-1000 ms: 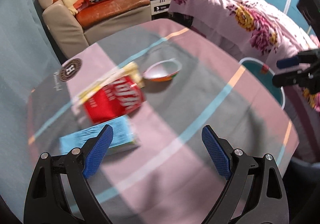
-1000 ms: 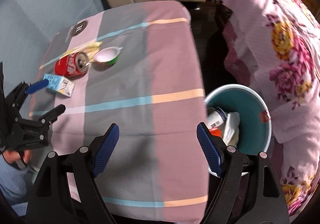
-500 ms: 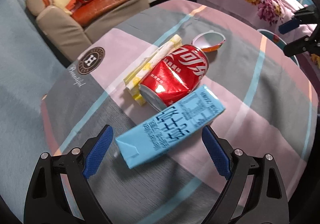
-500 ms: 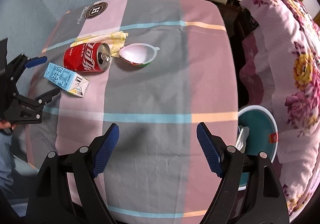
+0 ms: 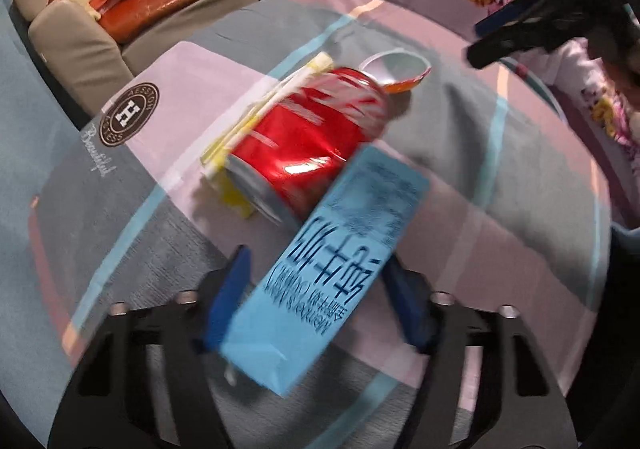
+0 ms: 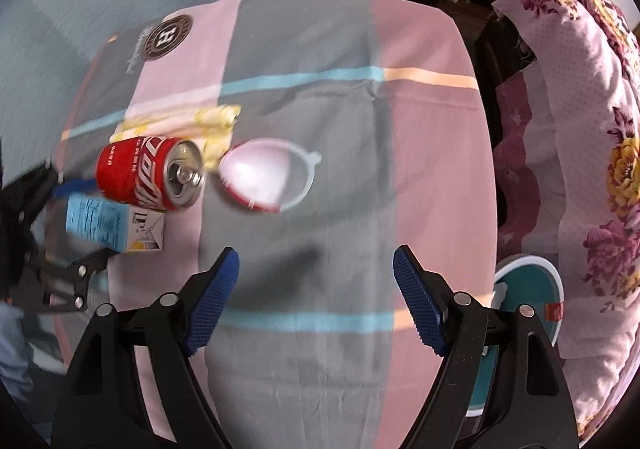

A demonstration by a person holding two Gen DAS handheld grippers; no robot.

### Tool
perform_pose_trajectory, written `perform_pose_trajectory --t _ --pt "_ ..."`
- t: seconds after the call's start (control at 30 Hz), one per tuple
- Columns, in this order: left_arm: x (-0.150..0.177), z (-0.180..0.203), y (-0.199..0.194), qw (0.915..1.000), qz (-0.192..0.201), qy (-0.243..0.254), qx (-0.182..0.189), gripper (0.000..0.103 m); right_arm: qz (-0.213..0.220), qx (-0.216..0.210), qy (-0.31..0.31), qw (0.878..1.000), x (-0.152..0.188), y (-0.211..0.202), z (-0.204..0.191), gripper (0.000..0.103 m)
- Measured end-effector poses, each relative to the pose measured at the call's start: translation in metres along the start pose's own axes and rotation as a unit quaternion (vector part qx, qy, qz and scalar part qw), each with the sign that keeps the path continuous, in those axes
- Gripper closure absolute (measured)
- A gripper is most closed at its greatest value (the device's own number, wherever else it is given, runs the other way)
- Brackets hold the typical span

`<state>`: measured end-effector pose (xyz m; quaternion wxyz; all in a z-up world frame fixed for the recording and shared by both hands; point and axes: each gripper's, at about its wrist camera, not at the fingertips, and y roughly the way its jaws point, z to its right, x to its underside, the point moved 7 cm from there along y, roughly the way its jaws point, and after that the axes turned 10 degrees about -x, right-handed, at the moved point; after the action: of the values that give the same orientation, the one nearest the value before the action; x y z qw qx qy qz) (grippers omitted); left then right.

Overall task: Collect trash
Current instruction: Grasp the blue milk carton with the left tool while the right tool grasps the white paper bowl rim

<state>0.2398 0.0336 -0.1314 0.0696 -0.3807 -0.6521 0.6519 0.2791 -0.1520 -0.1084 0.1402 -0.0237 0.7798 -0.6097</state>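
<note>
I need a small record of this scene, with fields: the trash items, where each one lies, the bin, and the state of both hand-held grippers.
surface: table with striped cloth
blue carton: between the fingers of the left hand-held gripper; contact unclear, image blurred
red can: on its side, beside the carton
white cup: tipped over, right of the can
yellow wrapper: flat, behind the can
bin: teal, beside the table
right hand-held gripper: open, holding nothing

Both the left gripper and the right gripper have glossy black plastic frames with triangular cut-outs and silver screw heads at the joints. Their fingers carry dark blue pads with a fine ribbed texture.
</note>
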Motion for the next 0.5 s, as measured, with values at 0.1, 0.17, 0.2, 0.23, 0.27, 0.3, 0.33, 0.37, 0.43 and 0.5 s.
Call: perform_pose_trajectory --t 0.1,0.17,0.2,0.23,0.27,0.3,0.33,0.37,0.43,0.5 --pt "0.002 0.009 -0.002 1.0000 0.004 0.001 0.002 0.062 -0.006 -0.008 0.013 1.000 -0.010 0.011 0.008 0.048" --pt "0.003 0.017 -0.004 0.9999 0.006 -0.001 0.010 0.062 -0.010 -0.016 0.022 1.000 -0.016 0.020 0.013 0.055" --pt "0.003 0.020 -0.002 0.9999 0.002 -0.005 0.015 0.062 -0.011 -0.020 0.024 0.999 -0.017 0.024 0.014 0.057" --pt "0.004 0.020 0.000 0.9999 -0.002 -0.009 0.013 0.062 -0.010 -0.027 0.027 0.999 -0.020 0.029 0.016 0.057" --pt "0.005 0.020 0.004 0.9998 -0.008 -0.013 0.010 0.062 -0.010 -0.029 0.026 0.999 -0.021 0.032 0.017 0.057" --pt "0.006 0.021 0.009 0.9998 -0.014 -0.016 0.007 0.062 -0.010 -0.031 0.026 0.999 -0.023 0.035 0.018 0.057" --pt "0.007 0.022 0.010 0.9996 -0.014 -0.022 0.006 0.062 -0.009 -0.038 0.027 0.999 -0.026 0.040 0.018 0.058" --pt "0.007 0.023 0.011 0.9994 -0.013 -0.031 0.007 0.062 -0.009 -0.041 0.026 0.999 -0.027 0.043 0.017 0.060" --pt "0.006 0.021 0.011 0.9988 -0.013 -0.047 0.012 0.062 -0.009 -0.048 0.026 0.998 -0.029 0.047 0.017 0.067" --pt "0.006 0.023 0.010 0.9982 -0.011 -0.058 0.005 0.063 -0.010 -0.057 0.024 0.998 -0.032 0.053 0.013 0.080"
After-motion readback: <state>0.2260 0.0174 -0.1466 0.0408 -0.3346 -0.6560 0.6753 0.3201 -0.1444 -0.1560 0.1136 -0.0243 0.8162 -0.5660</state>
